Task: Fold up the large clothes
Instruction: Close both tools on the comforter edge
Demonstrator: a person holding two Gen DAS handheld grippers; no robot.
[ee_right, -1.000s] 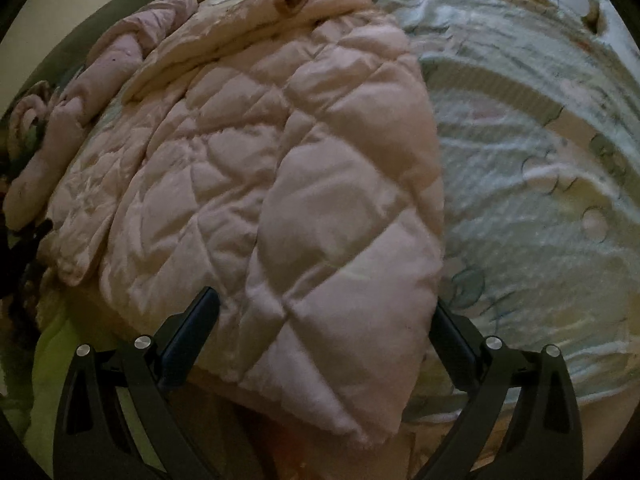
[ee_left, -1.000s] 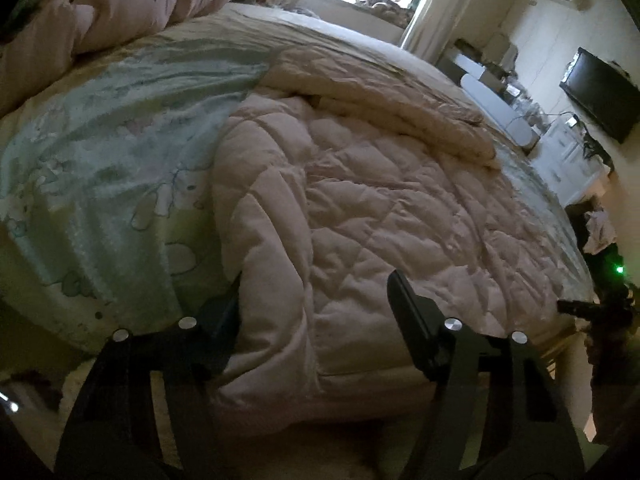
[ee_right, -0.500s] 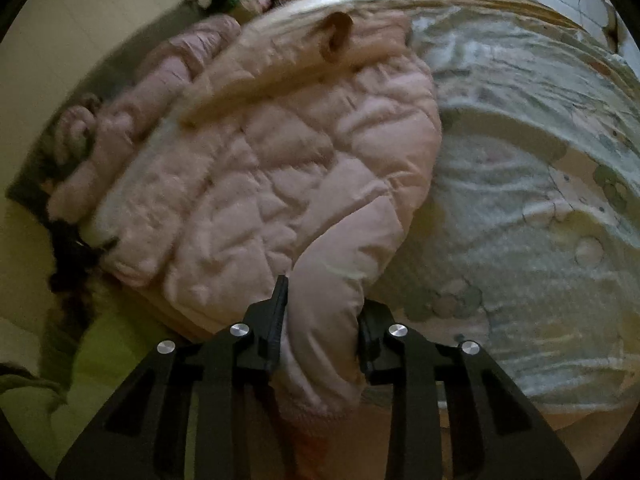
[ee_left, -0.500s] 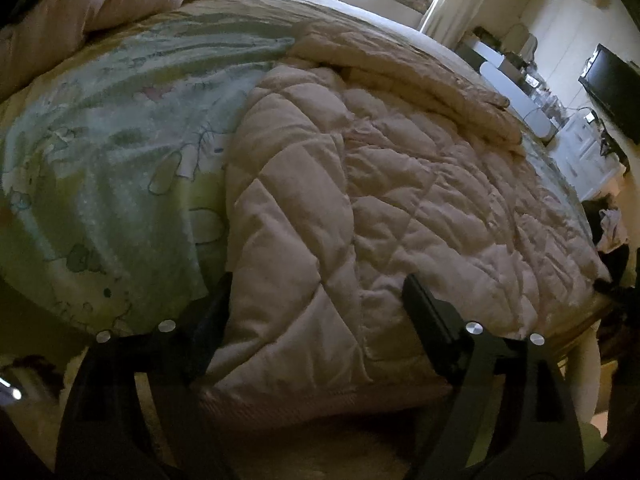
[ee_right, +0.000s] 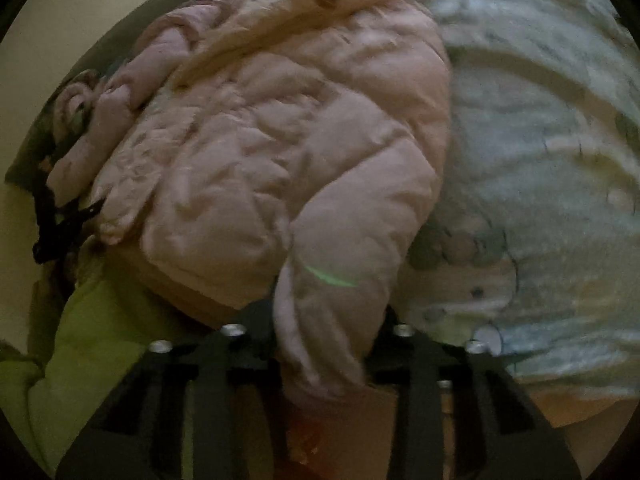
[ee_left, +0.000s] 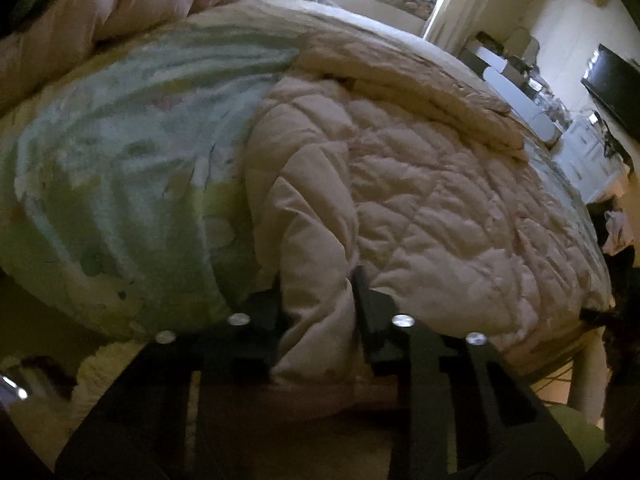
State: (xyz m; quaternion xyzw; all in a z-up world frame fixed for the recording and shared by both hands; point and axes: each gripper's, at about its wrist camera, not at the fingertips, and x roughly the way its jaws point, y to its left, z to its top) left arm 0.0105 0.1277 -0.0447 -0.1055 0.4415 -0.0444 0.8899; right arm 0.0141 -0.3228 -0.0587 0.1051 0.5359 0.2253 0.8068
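L gripper (ee_left: 318,300) is now clamped on the near hem corner of the pale pink quilted puffer jacket (ee_left: 420,200); approx. 0.5 s ago its jaws were wide open either side of that corner. R gripper (ee_right: 326,320) is pinched on the opposite hem corner, as it was 0.5 s ago; a full second back it too was open. So both near corners are now held, i.e. grasp step is judged done and a lift-and-fold of the hem toward the collar can be started. Jacket is spread flat on the bed w/ a pale green cartoon-print sheet (ee_left: 120,168), hem at the near edge. Rumpled pink bedding (ee_left: 132,4) is piled at the far side.
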